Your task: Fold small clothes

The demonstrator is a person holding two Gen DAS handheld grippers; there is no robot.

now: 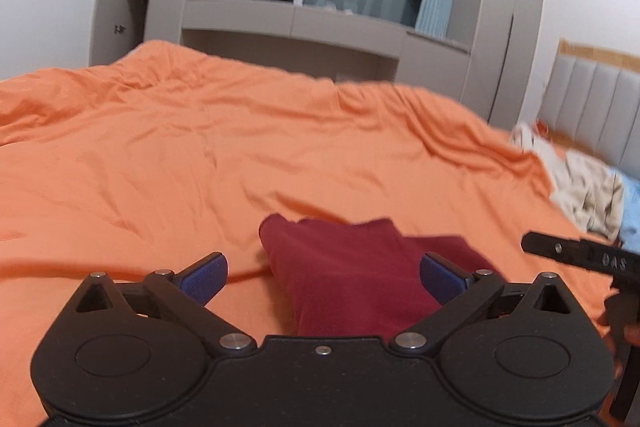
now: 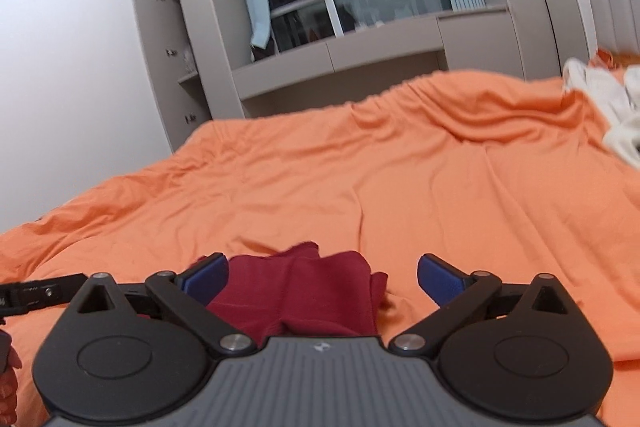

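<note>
Both claws, left and right, gape wide and empty over a bunched maroon garment on the orange bed; pinching sheet along with cloth could drag everything askew.

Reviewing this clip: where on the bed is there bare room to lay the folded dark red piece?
Bare orange sheet spreads left of and beyond the dark red garment, up to the grey window cabinet. Both the left tongs and right tongs stand open over the garment. Crowded: the light clothes pile near the headboard.
</note>
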